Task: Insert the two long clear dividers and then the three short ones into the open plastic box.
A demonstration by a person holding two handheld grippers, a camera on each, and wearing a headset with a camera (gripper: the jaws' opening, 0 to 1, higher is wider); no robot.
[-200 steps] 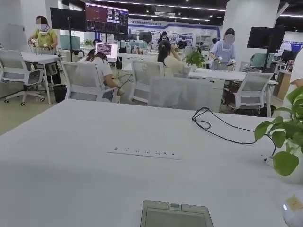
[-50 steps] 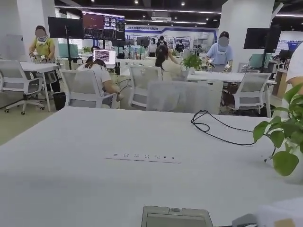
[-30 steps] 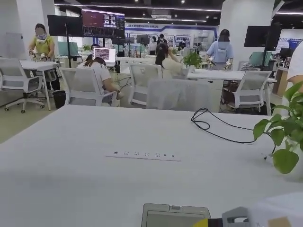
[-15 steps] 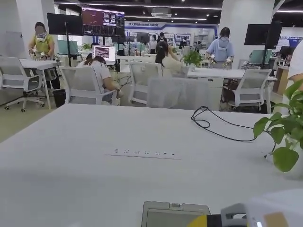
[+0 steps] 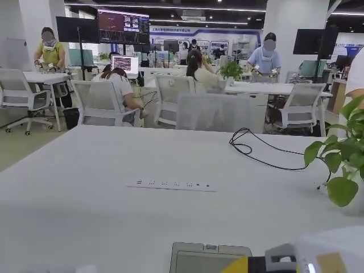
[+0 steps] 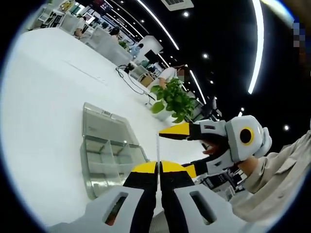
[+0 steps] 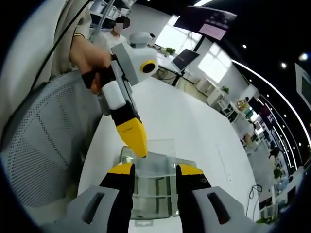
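in the left gripper view the left gripper [image 6: 158,166] has its yellow tips pressed together on a thin clear divider [image 6: 157,145]. the divider is seen from its edge and stands up toward 12 o'clock. the open plastic box [image 6: 86,160] lies on the white table [image 6: 43,121] at 9 o'clock from these tips, near but apart from them. its lid is folded back at the far side. some clear walls stand inside it, but how many i cannot tell. the right gripper [image 6: 187,151] comes in at 3 o'clock, with its tongs wide apart and nothing between them. a hand [image 6: 244,165] holds it. at 12 o'clock stands a green plant [image 6: 172,99], and a black cable [image 6: 127,76] lies on the table further away.

in the right gripper view its own tongs are wide, and the box lies between them at 6 o'clock. the left gripper reaches in from 11 o'clock and its tip holds the clear divider above the box. a grey mesh chair [image 7: 43,145] is at 9 o'clock.

in the head view the far edge of the box sits at 6 o'clock, with a gripper [image 5: 250,266] just beside it at 5 o'clock. a power strip [image 5: 172,185] lies in the middle of the table.
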